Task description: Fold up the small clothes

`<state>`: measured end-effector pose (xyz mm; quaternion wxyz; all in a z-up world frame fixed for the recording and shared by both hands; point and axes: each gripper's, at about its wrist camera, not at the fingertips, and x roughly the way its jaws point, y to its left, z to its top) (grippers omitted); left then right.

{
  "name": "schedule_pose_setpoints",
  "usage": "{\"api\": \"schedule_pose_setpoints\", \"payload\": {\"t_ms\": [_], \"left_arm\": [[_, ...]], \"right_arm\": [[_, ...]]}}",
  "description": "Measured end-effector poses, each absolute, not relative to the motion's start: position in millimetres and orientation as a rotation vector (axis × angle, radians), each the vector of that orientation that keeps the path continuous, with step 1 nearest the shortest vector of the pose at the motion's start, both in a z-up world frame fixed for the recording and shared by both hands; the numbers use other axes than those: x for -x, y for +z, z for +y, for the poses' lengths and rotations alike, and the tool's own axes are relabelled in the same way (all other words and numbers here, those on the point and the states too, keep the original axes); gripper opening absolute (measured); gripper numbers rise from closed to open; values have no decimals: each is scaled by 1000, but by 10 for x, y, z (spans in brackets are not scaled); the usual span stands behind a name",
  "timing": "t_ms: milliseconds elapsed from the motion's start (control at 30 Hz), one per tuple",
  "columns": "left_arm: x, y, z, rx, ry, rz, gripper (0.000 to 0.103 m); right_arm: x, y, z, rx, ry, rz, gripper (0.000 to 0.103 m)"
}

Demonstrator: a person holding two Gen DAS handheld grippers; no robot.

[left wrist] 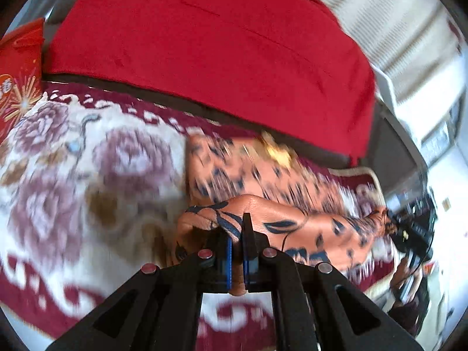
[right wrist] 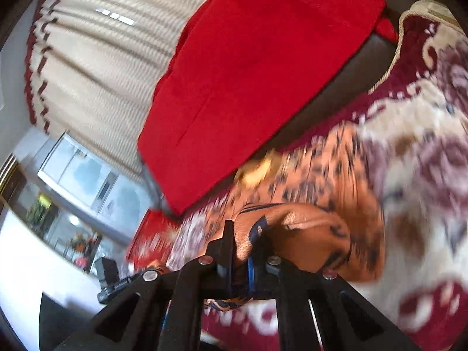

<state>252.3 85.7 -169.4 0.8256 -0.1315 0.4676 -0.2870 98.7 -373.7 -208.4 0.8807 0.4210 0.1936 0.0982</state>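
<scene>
A: Both ends pinched? Left gripper [left wrist: 237, 251] clamped on a bunched edge of the orange patterned garment [left wrist: 263, 187], cloth squeezed between the blue pads.

B: Same on the right gripper [right wrist: 240, 259]: jaws pressed tight on a gathered fold of the garment. Rest of it spread on the floral blanket [left wrist: 87, 158], just in front of the red cushion [left wrist: 210, 46].

A: Best handling from here?

B: Keep both pinches firm, hold the lifted edge taut between the two grippers, carry it level toward the far edge, lay it down square, smooth before letting go. Uneven height likely to skew the fold.

A: Anything seen from one side only?

B: Left wrist view: red decorated packet [left wrist: 20, 70] at far left, plus the other gripper gripping the garment's far-right end. Right wrist view: cream curtain [right wrist: 96, 67], a window [right wrist: 79, 172] and a flower-lined sill at left. Heavy blur in both, print details hard to read.
</scene>
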Motion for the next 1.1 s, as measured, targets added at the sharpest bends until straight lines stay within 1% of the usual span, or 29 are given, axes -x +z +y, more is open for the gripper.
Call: {"api": "schedule_pose_setpoints", "payload": {"t_ms": [100,233,400,533,667,900,1000,1100], "left_arm": [[-3025,-1850,680,337,-582,1024,5],[-3498,-2100,423,324,-524,1033,5],[-3797,-2435,363,421,-486,1039,6],[-3954,-2724,404,514,-470,1067,6],[-4085,-2757,428,606,-479,1088,6],[-4274,-2878,526,805,-487,1123,6],[-4266,-2824,519,806,-482,1127,6],[-4212,-2703,529,784,-472,1093,6]], "right_arm": [[-1537,-2153,-4096,-955,139,378,7],[-2181,-2447,-4459,-1078,91,365,7],[-2724,-2846,-4723,-1195,79,397,9],[-2928,-3078,-4842,-1257,69,423,9],[-3095,-3022,-4877,-1214,91,407,9],[-3326,-3001,-5076,-1334,186,334,9],[-3376,-3147,-5164,-1468,215,382,9],[-3411,-3118,-5198,-1437,180,425,9]]}}
